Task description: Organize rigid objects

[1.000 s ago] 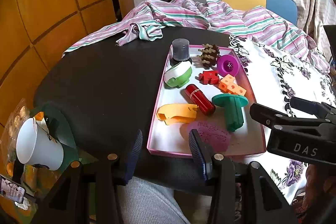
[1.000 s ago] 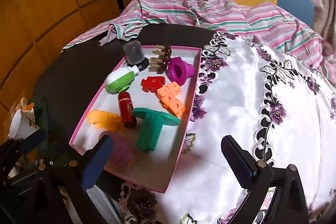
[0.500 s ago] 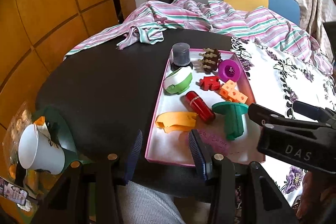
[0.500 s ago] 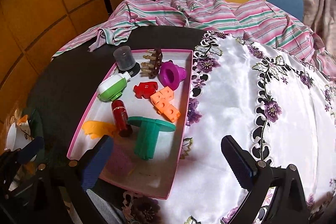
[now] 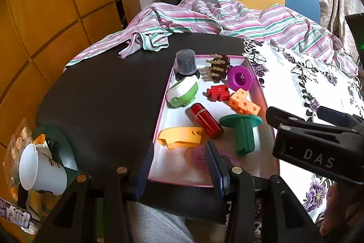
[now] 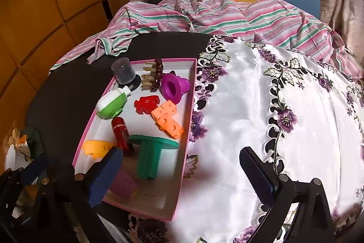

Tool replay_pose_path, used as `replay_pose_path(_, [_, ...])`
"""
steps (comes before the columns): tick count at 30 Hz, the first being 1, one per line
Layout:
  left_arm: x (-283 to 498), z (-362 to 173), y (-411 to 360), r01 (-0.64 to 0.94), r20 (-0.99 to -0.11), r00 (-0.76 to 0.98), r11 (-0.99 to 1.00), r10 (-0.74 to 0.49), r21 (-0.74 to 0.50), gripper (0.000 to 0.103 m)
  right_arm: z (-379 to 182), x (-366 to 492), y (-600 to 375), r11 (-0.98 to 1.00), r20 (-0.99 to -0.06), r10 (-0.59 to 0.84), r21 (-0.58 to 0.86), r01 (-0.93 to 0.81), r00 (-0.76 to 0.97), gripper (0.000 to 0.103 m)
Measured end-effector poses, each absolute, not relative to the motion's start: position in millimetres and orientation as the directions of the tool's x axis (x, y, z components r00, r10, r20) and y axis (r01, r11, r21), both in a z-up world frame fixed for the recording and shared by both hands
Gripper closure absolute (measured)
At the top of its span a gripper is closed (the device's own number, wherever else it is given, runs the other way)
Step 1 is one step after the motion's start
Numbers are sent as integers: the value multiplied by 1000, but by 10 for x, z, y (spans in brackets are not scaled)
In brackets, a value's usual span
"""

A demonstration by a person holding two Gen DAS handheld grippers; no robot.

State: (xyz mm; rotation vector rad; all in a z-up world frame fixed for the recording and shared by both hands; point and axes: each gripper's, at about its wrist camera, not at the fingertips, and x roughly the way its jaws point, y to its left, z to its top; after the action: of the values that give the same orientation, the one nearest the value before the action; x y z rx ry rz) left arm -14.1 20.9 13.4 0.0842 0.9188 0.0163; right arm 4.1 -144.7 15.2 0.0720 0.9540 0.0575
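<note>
Both claws, left claw (image 5: 179, 165) and right claw (image 6: 182, 179), gape empty over one pink tray (image 6: 182, 177) (ten toys inside, roughly)

Home living room, striped cloth (image 6: 227, 17) over sofa, embroidered floral tablecloth (image 6: 284, 117), wooden wall panels (image 5: 45, 15)

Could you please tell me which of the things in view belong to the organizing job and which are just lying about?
Part of the job:
pink tray
green peg
red cylinder
orange cubes
red puzzle piece
purple funnel
hair claw
yellow piece

Just lying about:
striped cloth
floral cloth
paper cup
</note>
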Motion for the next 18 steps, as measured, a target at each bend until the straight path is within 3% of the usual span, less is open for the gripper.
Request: replay_pose_path(18, [-149, 119, 165, 39, -794, 606, 995, 51, 94, 57, 107, 58, -1530, 994, -823, 90, 112, 5, 561, 0])
